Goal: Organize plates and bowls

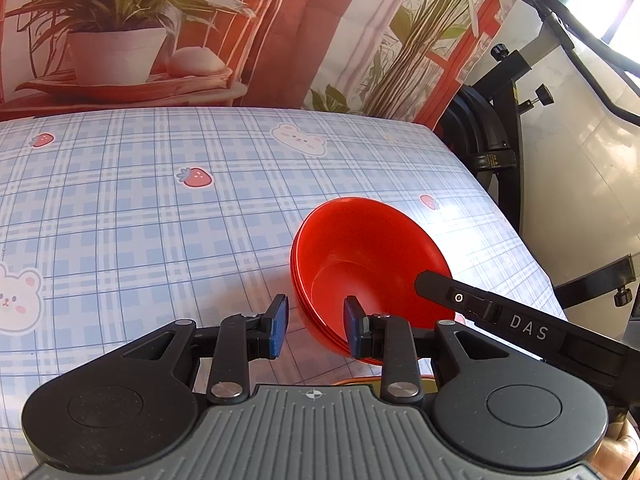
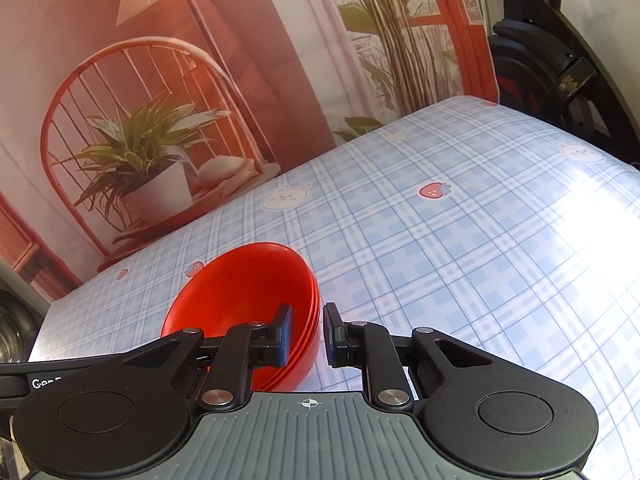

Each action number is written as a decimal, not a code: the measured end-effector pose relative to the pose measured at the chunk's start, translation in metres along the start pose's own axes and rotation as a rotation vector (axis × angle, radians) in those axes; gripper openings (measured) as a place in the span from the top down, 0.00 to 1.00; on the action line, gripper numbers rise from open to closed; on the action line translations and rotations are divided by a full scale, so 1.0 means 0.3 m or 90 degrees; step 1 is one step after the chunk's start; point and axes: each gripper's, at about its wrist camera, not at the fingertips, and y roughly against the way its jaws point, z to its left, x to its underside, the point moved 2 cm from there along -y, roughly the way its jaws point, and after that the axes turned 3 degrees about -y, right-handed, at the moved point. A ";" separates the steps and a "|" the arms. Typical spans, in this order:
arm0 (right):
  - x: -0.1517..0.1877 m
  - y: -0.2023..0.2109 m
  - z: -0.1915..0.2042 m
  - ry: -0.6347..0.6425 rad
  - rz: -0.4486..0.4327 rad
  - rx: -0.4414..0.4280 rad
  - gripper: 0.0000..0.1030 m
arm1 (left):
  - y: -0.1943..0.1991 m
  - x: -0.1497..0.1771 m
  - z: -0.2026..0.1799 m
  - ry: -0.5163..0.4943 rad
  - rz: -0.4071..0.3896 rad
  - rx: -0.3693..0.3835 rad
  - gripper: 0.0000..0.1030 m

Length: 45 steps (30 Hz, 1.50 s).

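A: Clearly, the stack of red bowls [image 1: 360, 264] is being straddled at the bench [image 1: 160, 200] edge: the left tongs [image 1: 316, 326] are being held wide over its left rim, the right tongs [image 2: 306, 334] narrower over its right rim.

B: If only one side is being lifted, tipping is being risked. The bowl count is being obscured; no plates are being shown.

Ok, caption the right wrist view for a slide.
Open right gripper straddles the rim of stacked glossy red plastic bowls on a blue plaid tablecloth.
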 end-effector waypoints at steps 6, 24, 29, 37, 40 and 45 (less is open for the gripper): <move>0.006 0.000 0.006 0.003 -0.005 0.001 0.88 | 0.005 0.006 0.006 0.004 -0.010 0.006 0.79; -0.025 0.160 0.089 0.032 -0.058 -0.037 0.88 | 0.219 -0.014 -0.048 -0.019 -0.077 -0.004 0.79; -0.002 0.219 0.111 0.036 -0.061 -0.045 0.88 | 0.269 0.022 -0.047 -0.014 -0.077 -0.001 0.79; 0.070 0.287 0.108 0.042 -0.052 -0.042 0.88 | 0.320 0.103 -0.035 -0.011 -0.064 0.017 0.78; 0.098 0.297 0.103 0.041 -0.043 -0.040 0.88 | 0.327 0.129 -0.029 -0.010 -0.058 0.017 0.78; 0.140 0.313 0.100 0.047 -0.029 -0.037 0.88 | 0.329 0.169 -0.020 -0.008 -0.046 0.019 0.78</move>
